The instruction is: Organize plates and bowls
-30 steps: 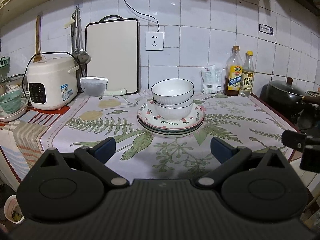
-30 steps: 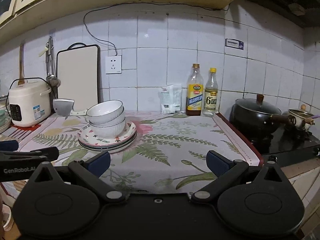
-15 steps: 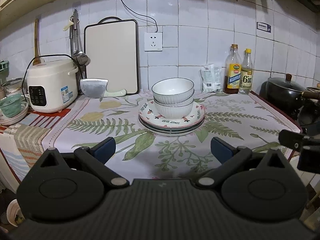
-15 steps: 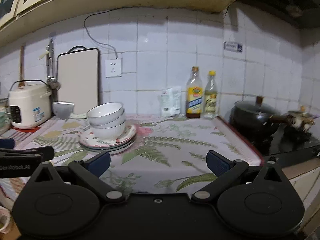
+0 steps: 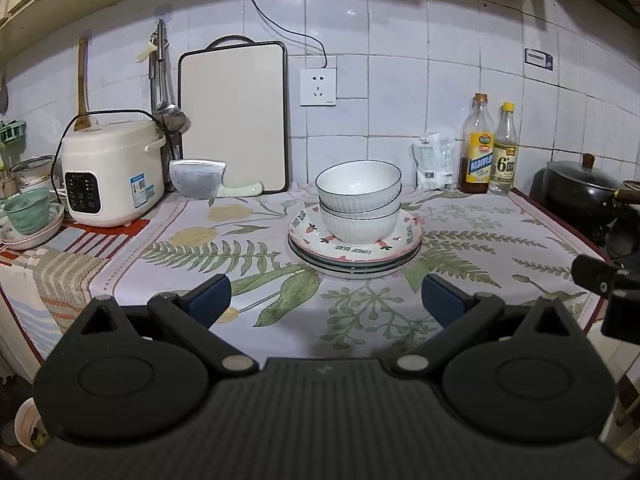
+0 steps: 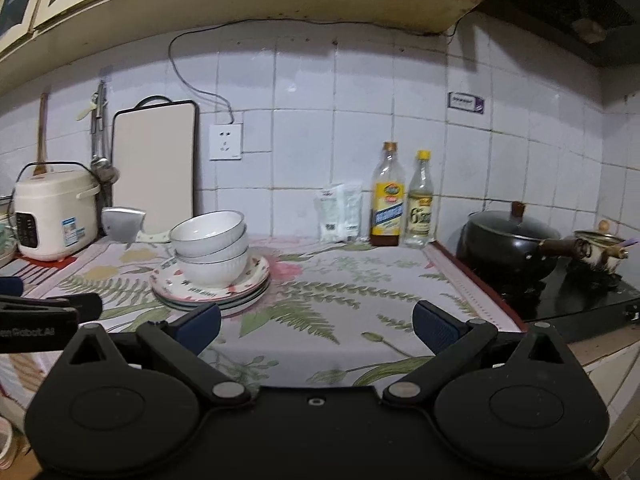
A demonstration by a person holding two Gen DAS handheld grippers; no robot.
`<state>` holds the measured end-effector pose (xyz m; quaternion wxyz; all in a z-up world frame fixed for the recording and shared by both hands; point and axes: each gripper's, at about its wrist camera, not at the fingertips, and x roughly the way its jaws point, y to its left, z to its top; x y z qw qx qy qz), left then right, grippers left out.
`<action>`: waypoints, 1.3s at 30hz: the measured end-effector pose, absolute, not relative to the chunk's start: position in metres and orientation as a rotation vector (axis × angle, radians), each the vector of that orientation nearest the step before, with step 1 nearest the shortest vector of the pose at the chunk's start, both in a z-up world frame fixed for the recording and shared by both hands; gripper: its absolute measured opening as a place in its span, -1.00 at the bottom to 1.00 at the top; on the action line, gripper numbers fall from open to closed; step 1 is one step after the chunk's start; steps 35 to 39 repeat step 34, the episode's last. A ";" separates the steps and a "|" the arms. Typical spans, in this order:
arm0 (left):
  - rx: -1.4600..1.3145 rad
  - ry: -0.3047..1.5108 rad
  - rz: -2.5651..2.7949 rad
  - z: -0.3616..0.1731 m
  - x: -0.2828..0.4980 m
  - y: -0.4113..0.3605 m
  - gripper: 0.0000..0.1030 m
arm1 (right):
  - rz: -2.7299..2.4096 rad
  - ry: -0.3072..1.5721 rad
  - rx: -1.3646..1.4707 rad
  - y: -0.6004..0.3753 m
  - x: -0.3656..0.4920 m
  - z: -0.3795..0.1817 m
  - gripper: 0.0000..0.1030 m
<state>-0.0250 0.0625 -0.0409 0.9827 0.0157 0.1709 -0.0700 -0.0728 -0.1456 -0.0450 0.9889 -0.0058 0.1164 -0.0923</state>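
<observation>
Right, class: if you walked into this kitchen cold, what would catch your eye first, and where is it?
First, the two white ribbed bowls nested on a stack of patterned plates in the middle of the leaf-printed tablecloth. Next, the cream rice cooker at the left, the tall cream cutting board leaning on the tiled wall, and the black lidded pot on the stove at the right.

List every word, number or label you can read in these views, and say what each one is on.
"LOVELY DEAR": rim of the top plate, printed upside down.
"6": label of the clear bottle; the characters beside it are too small to read.
"Robot.AI", cut off at the frame's edge: side of the left gripper.
Unreadable: brown bottle label, rice cooker sticker, white packet, blue wall sign.
</observation>
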 end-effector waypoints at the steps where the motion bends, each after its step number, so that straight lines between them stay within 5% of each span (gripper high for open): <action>1: 0.034 0.343 -0.139 -0.041 -0.024 0.062 1.00 | -0.187 0.231 0.000 -0.146 -0.073 -0.046 1.00; 39: 0.068 0.308 -0.170 -0.043 -0.030 0.067 1.00 | -0.206 0.243 0.000 -0.148 -0.066 -0.058 1.00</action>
